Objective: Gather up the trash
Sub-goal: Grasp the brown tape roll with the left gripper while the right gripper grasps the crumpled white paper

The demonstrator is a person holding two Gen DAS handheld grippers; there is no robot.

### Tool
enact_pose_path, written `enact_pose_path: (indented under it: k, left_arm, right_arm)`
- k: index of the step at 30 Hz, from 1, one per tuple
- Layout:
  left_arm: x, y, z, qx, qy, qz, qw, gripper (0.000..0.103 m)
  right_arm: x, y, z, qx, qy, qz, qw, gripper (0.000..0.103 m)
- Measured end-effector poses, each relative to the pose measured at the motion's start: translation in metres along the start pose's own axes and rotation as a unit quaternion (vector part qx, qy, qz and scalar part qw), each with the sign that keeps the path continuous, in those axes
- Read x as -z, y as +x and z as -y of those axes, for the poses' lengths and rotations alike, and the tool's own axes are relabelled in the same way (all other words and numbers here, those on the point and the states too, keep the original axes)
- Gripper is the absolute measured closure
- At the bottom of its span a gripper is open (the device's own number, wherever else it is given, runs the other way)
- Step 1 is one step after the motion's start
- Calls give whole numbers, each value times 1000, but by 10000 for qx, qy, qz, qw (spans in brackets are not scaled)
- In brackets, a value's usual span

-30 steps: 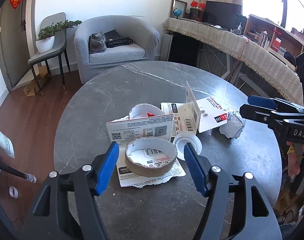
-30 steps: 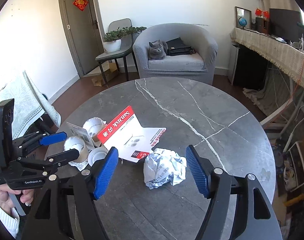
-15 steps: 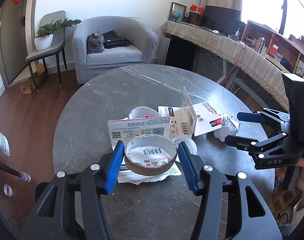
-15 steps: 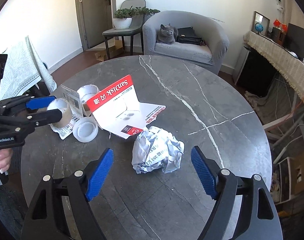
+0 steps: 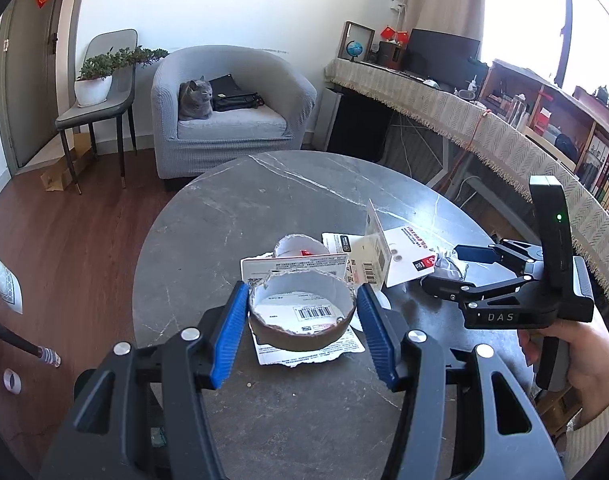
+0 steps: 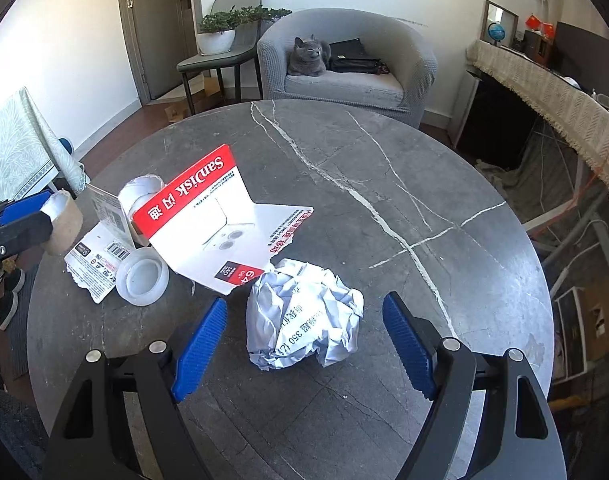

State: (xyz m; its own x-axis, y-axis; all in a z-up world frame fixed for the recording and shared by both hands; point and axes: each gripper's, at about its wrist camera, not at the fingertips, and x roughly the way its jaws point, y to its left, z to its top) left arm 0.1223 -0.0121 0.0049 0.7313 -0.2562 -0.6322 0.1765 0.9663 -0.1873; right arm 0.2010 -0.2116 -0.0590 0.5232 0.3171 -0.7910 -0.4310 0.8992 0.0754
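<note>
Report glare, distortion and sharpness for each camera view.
Left wrist view: the window is blown out white, and fisheye bends the cloth-covered counter into an arc. Right wrist view: even daylight, the print on the crumpled paper ball is sharp, and dark corners vignette the curved round table.

"SanDisk" on red-topped card point(image 6: 208, 216); "DAS" on right tongs point(image 5: 452, 268)

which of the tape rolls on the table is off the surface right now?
The brown cardboard tape core, clamped between the left gripper pads and raised above the torn label sheet. The clear tape roll and white roll behind the packaging rest on the table.
</note>
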Motion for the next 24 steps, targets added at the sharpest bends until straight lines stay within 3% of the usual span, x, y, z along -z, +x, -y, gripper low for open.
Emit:
enact_pose_path:
  k: [1, 3, 10, 19, 24]
  left_arm:
    - [0, -1, 0, -17, 9, 3, 10000, 45]
    - [1, -4, -2, -28, -14, 10, 10000, 45]
    - [3, -14, -9, -87, -139, 55, 9999, 45]
    - [15, -31, -18, -242, -129, 49, 9996, 45]
    - [22, -39, -23, -321, -62, 37, 9995, 45]
  right_arm:
    - [0, 1, -1, 21, 18, -8, 10000, 23]
    - [0, 3, -1, -4, 89, -75, 9999, 48]
    - [4, -7, -8, 131, 70, -106, 9998, 48]
    - [13, -31, 10, 1238, 483, 123, 9911, 48]
    - [13, -40, 8, 857, 613, 278, 9941, 48]
